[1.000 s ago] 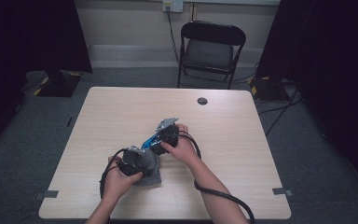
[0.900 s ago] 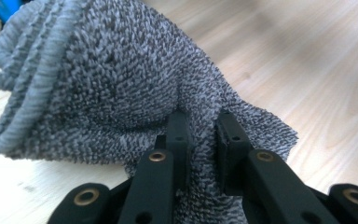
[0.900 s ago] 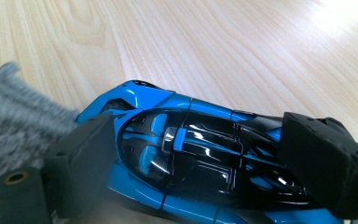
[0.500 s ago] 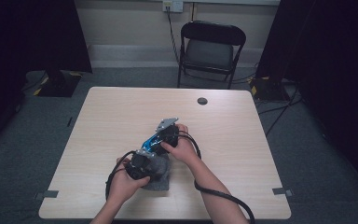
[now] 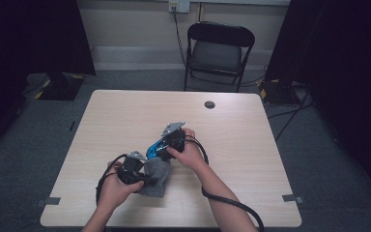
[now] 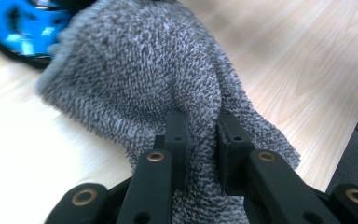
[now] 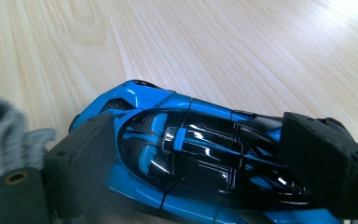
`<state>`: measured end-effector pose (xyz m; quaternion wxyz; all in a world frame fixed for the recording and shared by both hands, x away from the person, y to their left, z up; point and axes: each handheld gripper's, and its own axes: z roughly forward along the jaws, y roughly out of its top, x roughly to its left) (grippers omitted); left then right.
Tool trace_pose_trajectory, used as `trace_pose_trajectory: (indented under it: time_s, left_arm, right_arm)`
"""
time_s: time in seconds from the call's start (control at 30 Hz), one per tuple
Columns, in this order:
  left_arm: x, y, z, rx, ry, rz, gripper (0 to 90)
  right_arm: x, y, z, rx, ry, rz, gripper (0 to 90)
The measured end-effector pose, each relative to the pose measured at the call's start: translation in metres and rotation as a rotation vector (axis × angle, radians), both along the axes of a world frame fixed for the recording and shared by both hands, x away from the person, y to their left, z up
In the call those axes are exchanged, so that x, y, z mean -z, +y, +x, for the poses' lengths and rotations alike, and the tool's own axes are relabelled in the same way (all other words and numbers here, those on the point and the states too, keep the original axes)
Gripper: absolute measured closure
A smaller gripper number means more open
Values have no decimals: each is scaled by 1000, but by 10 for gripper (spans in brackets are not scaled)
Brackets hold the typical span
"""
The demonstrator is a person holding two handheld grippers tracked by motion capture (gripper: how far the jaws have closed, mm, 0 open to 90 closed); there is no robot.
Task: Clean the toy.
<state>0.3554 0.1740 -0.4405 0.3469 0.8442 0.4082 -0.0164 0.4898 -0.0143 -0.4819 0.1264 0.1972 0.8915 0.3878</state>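
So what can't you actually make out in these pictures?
- Toy car: its sides hidden by the right gripper jaws, right gripper view.
- Grey cloth: near end cut off at the bottom, left gripper view.
- Dark disc on the table: too small to identify, high view.

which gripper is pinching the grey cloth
The left gripper: its jaws are shut on a fold of the grey cloth. The right gripper instead straddles the blue toy car on the table.

I can read no text, label, brand, number or sign anywhere from here, not on the blue toy car (image 7: pixel 186 163), the grey cloth (image 6: pixel 158 88) or the worktop (image 5: pixel 125 121).
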Motion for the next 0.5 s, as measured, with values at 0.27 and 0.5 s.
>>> trace_pose_trajectory:
  time_s: [0.27, 0.5]
  left_arm:
    - [-6, 30, 7, -90, -34, -19, 766]
    - [-7, 52, 14, -188, -77, -46, 767]
  right_arm:
    - [1, -1, -1, 1, -4, 13, 109]
    - [2, -1, -1, -1, -11, 21, 109]
